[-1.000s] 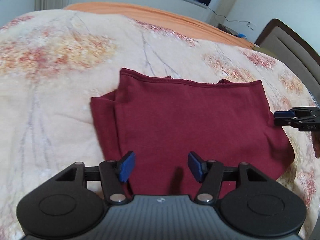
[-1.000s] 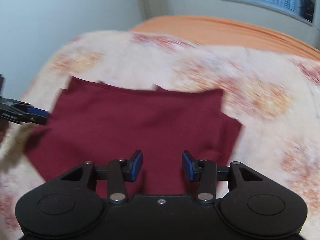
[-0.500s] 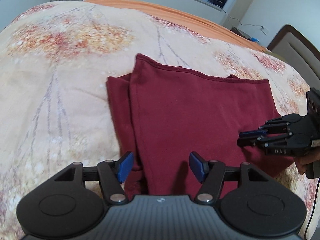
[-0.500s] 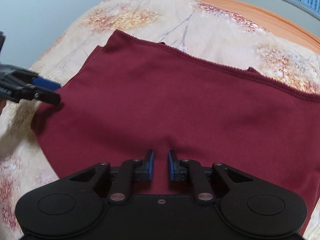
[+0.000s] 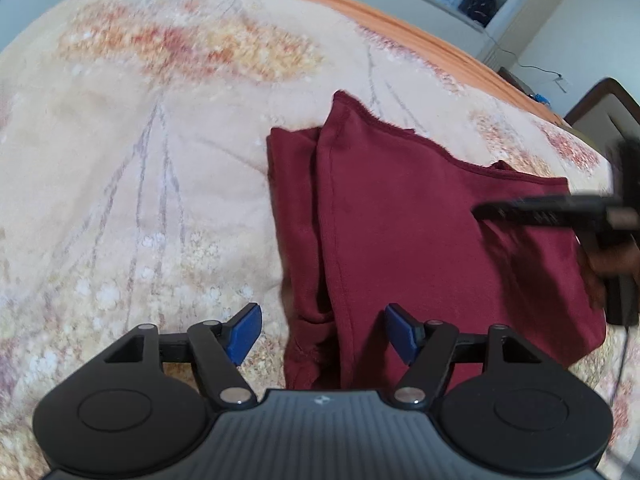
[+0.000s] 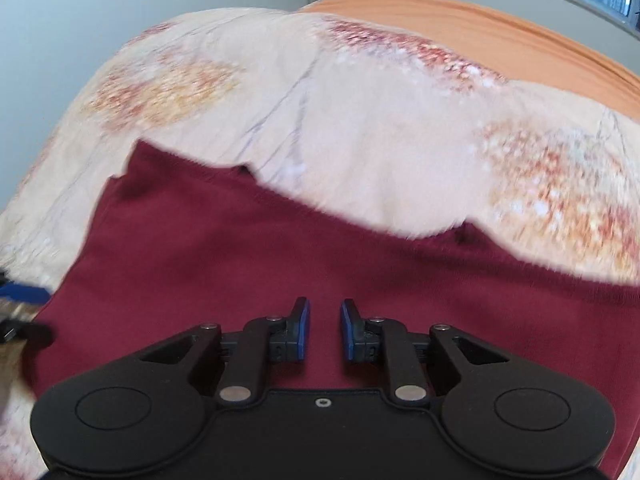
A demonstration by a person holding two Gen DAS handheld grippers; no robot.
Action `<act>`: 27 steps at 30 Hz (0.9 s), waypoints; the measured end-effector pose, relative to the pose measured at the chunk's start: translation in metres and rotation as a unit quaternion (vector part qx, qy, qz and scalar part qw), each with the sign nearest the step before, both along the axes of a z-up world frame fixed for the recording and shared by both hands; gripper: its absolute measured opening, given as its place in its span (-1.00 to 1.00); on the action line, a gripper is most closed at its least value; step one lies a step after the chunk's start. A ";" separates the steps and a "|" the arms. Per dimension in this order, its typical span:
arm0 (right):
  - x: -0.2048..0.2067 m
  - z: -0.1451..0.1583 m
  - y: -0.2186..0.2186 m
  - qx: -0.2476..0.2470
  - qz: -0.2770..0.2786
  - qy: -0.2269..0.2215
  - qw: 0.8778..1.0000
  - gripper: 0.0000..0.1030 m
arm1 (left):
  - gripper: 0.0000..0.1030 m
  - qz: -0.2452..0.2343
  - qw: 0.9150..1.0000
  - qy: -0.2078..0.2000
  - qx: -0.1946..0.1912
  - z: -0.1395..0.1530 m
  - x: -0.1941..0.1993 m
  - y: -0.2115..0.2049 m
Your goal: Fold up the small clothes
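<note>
A dark red garment (image 5: 420, 240) lies folded flat on the bed, with a layered folded edge along its left side. My left gripper (image 5: 322, 334) is open and empty, its jaws straddling the near left corner of the garment. My right gripper (image 6: 324, 330) hovers over the middle of the garment (image 6: 240, 264), jaws narrowly apart with nothing between them. It also shows, blurred, at the right of the left wrist view (image 5: 560, 212) above the cloth. A blue tip of the left gripper (image 6: 20, 294) shows at the left edge of the right wrist view.
The bed has a cream blanket with orange floral print (image 5: 140, 160). An orange sheet (image 6: 480, 36) lies at the far end. A dark headboard (image 5: 600, 108) stands at the right. A window and walls are beyond.
My left gripper has shifted left toward the garment's left folded edge. My right gripper has moved further in over the cloth, and its jaws stand slightly wider than half a second ago.
</note>
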State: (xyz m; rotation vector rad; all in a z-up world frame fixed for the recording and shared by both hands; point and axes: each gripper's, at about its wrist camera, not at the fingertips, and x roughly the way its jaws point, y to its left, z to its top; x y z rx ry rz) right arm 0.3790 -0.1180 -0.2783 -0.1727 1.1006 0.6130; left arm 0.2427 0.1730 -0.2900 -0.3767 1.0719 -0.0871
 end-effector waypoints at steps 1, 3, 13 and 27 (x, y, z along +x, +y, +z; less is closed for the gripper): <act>-0.011 0.002 -0.003 0.005 0.001 0.002 1.000 -0.50 | 0.41 0.005 1.000 0.003 -0.010 -0.003 0.002 0.002; -0.033 0.004 -0.007 0.011 0.005 0.011 1.000 -0.49 | 0.41 0.014 0.999 0.004 -0.033 -0.006 0.006 0.005; -0.099 0.014 -0.028 0.046 -0.031 0.031 0.998 -0.42 | 0.38 0.083 0.979 0.025 -0.183 -0.046 0.027 0.038; -0.086 0.023 -0.025 0.043 -0.023 0.006 0.999 -0.59 | -0.26 0.046 0.964 0.019 -0.261 -0.068 0.044 0.035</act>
